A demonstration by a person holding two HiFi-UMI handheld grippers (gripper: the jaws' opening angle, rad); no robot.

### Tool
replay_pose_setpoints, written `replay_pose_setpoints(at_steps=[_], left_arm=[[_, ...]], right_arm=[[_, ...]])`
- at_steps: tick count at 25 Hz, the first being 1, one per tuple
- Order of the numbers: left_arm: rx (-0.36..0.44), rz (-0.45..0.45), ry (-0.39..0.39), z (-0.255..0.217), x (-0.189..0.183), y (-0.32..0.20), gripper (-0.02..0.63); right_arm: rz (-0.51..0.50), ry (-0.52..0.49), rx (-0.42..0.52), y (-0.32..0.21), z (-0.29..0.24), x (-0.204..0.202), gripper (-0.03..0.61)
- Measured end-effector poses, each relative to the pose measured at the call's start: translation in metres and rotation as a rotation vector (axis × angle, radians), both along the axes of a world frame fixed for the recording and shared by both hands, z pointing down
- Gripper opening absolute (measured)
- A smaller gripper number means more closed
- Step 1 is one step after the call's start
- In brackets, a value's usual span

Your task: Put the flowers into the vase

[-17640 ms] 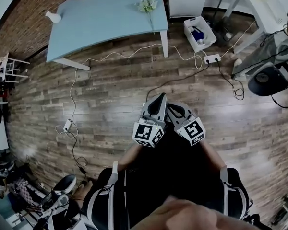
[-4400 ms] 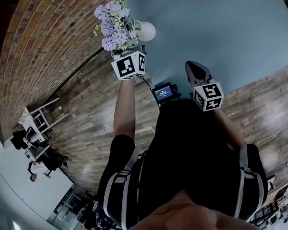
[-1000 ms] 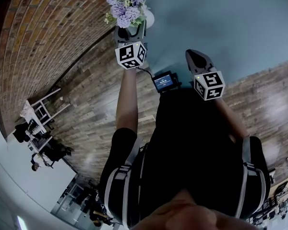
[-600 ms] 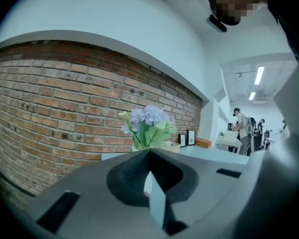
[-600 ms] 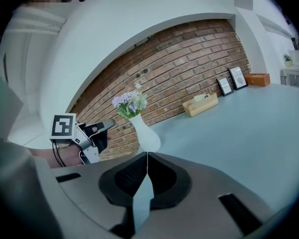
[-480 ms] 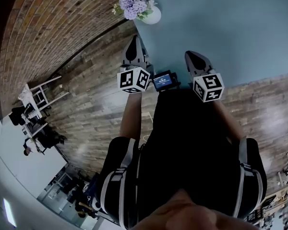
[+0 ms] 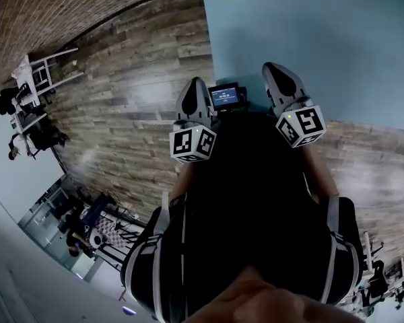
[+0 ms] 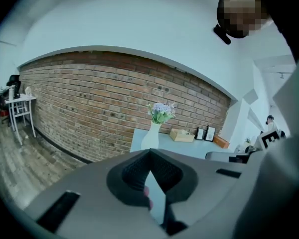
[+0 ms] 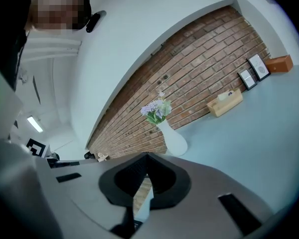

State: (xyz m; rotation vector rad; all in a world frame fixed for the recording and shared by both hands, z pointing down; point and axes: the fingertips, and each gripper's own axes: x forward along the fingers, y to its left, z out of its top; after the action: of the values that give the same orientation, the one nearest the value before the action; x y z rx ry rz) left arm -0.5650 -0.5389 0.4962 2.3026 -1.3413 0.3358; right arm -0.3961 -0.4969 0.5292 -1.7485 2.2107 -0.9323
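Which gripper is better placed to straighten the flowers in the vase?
Right, probably. The right gripper hangs over the blue table, and the white vase with purple flowers shows larger in its view. The left gripper is over the floor beside the table. Both are shut and empty.

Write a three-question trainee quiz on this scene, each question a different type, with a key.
1. True or false: the purple flowers stand in the white vase.
2. Multiple choice: the left gripper is A) shut on a stem, B) shut and empty, C) wide open.
3. Short answer: what does the vase stand on?

Key: 1 true. 2 B. 3 the blue table.
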Motion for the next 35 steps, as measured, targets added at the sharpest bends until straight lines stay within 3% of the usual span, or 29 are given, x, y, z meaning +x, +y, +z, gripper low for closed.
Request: replay_pose_setpoints(at_steps=[3, 6, 9, 14, 16, 19, 21, 25, 27, 29, 32, 35], left_arm=[[-0.001, -0.01, 0.034, -0.005, 0.002, 0.03, 0.025], [0.009, 0.047, 0.093, -0.01, 0.008, 0.053, 0.025], [0.072, 0.113, 0.121, -0.027, 0.01, 0.067, 0.025], [0.137, 0.134, 0.15, -0.042, -0.029, 0.101, 0.025], [0.111, 0.129, 0.198, -0.036, -0.053, 0.122, 0.025], [-0.033, 0.106, 0.354, -0.017, -0.091, 0.159, 0.025], [-0.102, 0.12, 0.403, -0.007, -0.111, 0.185, 0.025], [-0.093, 0.214, 0.382, -0.006, -0.118, 0.222, 0.025], [-0.063, 0.276, 0.37, -0.017, -0.114, 0.236, 0.025], [-0.051, 0.31, 0.368, -0.022, -0.109, 0.252, 0.025], [-0.057, 0.29, 0.392, -0.021, -0.098, 0.282, 0.025], [-0.024, 0.271, 0.366, -0.033, -0.082, 0.307, 0.025]], right_arm=[[-0.065, 0.002, 0.02, 0.016, -0.008, -0.017, 0.018], [-0.116, 0.038, 0.05, 0.033, -0.016, -0.044, 0.018], [-0.132, 0.069, 0.082, 0.046, -0.031, -0.068, 0.018], [-0.138, 0.111, 0.107, 0.081, -0.049, -0.118, 0.018], [-0.13, 0.133, 0.104, 0.103, -0.05, -0.139, 0.018], [-0.102, 0.166, 0.065, 0.142, -0.044, -0.172, 0.018], [-0.068, 0.169, 0.045, 0.171, -0.043, -0.191, 0.018], [-0.018, 0.226, 0.014, 0.227, -0.045, -0.205, 0.018], [-0.023, 0.306, 0.027, 0.241, -0.055, -0.208, 0.018], [-0.044, 0.314, 0.055, 0.253, -0.061, -0.215, 0.018], [-0.058, 0.241, 0.081, 0.272, -0.061, -0.217, 0.018], [-0.072, 0.35, 0.088, 0.292, -0.072, -0.21, 0.018]])
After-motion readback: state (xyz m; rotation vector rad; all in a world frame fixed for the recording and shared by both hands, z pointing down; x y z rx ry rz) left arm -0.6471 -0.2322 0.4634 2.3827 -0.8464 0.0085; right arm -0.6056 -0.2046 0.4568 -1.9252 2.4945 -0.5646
